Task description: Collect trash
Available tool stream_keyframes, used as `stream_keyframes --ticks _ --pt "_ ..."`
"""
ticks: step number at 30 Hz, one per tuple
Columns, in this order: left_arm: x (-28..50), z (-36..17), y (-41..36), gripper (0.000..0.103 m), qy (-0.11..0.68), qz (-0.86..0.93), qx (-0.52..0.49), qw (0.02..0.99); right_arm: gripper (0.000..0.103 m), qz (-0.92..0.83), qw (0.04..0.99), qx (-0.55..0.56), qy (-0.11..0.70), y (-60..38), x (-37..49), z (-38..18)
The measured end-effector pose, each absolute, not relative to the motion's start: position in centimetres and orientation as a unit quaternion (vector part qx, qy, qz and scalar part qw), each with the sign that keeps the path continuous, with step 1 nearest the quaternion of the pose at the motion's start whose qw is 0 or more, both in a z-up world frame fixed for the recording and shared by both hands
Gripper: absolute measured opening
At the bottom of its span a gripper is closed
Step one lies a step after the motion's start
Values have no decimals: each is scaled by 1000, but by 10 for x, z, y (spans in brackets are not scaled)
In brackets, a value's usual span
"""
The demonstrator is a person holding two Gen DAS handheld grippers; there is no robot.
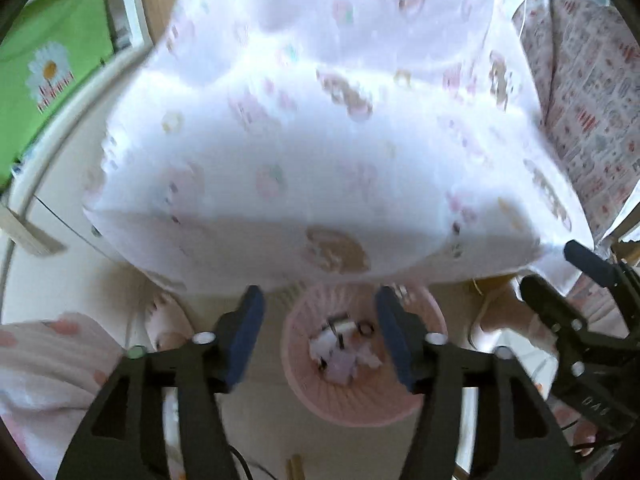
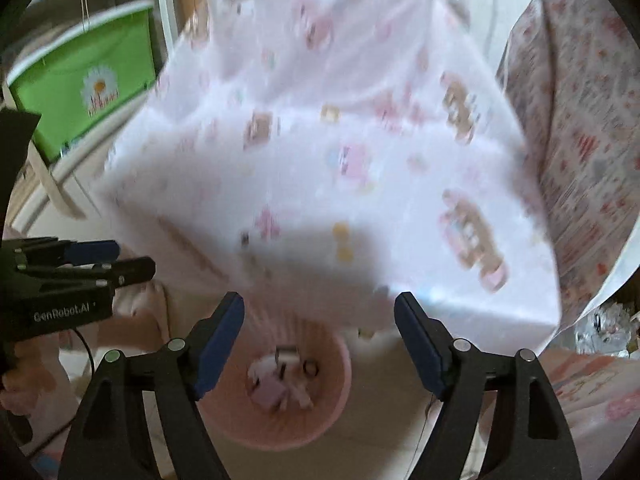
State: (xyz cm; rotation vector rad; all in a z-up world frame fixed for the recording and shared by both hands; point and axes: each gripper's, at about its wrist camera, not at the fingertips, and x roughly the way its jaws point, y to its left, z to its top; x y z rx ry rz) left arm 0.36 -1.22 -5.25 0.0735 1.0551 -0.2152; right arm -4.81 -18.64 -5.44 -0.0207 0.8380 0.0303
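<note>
One pink bin (image 1: 352,408), two claws (image 1: 318,334), one green box (image 1: 52,92)

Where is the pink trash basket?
The pink basket sits on the floor below the table's patterned cloth, low centre in both wrist views, with scraps inside.

Left claw (image 1: 318,332): black two-finger frame with blue pads, jaws apart, nothing between them.
Right claw (image 2: 320,346): same build, jaws wide, empty.

pink bin (image 1: 352,404), cartoon-print white tablecloth (image 1: 320,152)
</note>
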Motion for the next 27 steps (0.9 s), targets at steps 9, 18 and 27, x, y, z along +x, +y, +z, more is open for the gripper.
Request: stream_keyframes --ticks 9,18,27 --pt "-5 -17 -1 91 401 -81 35 912 85 -2 934 19 357 -200 -51 -29" --pt "-10 -13 1 94 381 -80 43 920 87 -7 943 24 331 -200 -59 -23" --pt "-13 -7 4 102 358 -81 33 930 89 -13 946 42 322 -205 -60 -18"
